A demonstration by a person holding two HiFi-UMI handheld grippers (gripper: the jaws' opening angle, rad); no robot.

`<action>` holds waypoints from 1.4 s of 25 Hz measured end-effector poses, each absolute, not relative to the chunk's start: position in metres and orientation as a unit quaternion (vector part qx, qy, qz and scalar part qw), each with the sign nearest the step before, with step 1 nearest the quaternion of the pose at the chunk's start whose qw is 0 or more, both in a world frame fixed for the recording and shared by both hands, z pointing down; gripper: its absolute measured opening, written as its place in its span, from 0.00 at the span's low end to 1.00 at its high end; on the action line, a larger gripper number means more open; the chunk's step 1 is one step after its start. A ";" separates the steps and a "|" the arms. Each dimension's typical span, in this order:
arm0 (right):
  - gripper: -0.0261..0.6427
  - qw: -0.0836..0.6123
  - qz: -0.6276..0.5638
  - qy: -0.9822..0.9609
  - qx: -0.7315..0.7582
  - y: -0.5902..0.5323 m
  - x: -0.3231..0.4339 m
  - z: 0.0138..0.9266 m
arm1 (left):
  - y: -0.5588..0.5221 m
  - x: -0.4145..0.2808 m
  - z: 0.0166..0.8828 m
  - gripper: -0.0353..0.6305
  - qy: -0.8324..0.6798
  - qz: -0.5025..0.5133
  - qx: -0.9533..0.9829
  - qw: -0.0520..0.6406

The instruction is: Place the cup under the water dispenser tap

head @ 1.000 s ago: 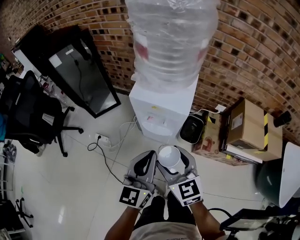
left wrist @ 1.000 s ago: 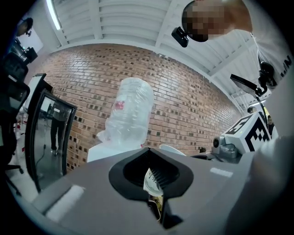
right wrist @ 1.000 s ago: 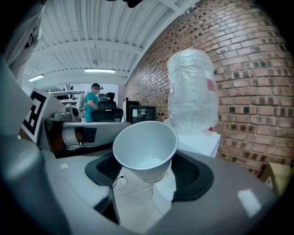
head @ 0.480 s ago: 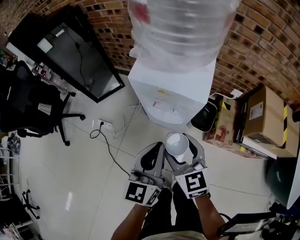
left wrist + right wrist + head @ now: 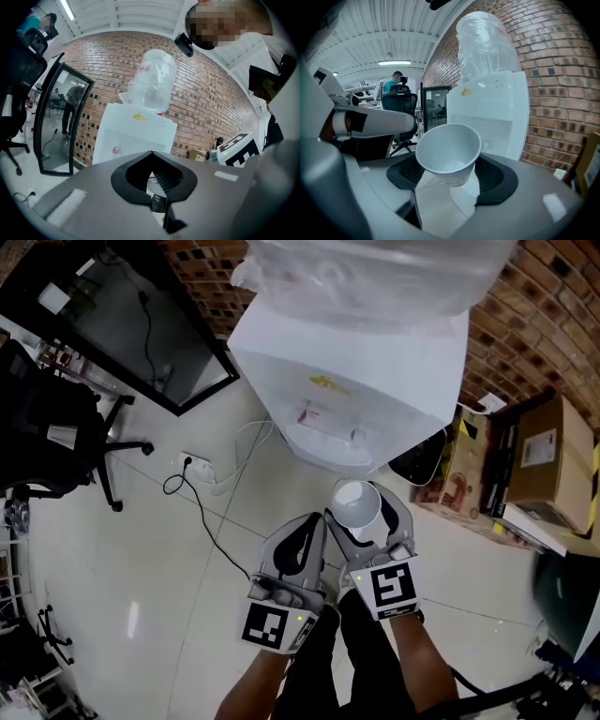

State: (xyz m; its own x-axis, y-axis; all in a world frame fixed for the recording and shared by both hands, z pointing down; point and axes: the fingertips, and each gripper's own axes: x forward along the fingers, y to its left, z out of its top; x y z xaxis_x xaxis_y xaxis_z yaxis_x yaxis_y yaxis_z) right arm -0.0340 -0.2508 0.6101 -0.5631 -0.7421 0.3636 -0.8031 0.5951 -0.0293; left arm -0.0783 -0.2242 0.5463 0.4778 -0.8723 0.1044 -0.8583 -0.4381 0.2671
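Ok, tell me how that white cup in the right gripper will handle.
The thin-walled white cup looks empty, so probably very light. Held tilted in the right gripper, it may crumple if squeezed harder.

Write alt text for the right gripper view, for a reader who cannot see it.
The right gripper holds an empty white disposable cup between its black padded jaws, tilted with its mouth toward the camera. Beyond stands a white water dispenser topped by a clear plastic bottle, against a red brick wall.
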 end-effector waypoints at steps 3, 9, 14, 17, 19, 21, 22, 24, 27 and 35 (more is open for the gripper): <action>0.54 0.153 0.098 -0.880 0.438 -0.257 -0.034 0.629 | -0.223 -0.076 0.566 0.04 -0.512 -0.022 0.845 0.154; 0.54 0.157 0.105 -0.871 0.453 -0.274 -0.024 0.677 | -0.219 -0.070 0.596 0.04 -0.511 -0.016 0.844 0.161; 0.54 0.163 0.128 -0.863 0.461 -0.299 -0.024 0.720 | -0.214 -0.073 0.615 0.04 -0.516 -0.010 0.839 0.170; 0.54 0.175 0.126 -0.858 0.466 -0.314 -0.024 0.737 | -0.210 -0.073 0.625 0.04 -0.517 -0.002 0.838 0.176; 0.54 0.176 0.133 -0.856 0.468 -0.323 -0.025 0.745 | -0.211 -0.075 0.631 0.04 -0.519 0.003 0.836 0.181; 0.54 0.172 0.144 -0.853 0.472 -0.331 -0.027 0.752 | -0.216 -0.080 0.634 0.04 -0.525 0.001 0.832 0.181; 0.54 0.172 0.147 -0.851 0.475 -0.334 -0.027 0.755 | -0.218 -0.081 0.634 0.04 -0.527 -0.002 0.831 0.179; 0.54 0.182 0.149 -0.845 0.480 -0.340 -0.027 0.764 | -0.220 -0.083 0.635 0.04 -0.530 -0.004 0.830 0.177; 0.54 0.193 0.158 -0.835 0.491 -0.347 -0.025 0.776 | -0.222 -0.084 0.640 0.04 -0.529 -0.002 0.830 0.177; 0.55 0.203 0.180 -0.821 0.503 -0.360 -0.028 0.792 | -0.221 -0.086 0.648 0.04 -0.531 0.002 0.828 0.183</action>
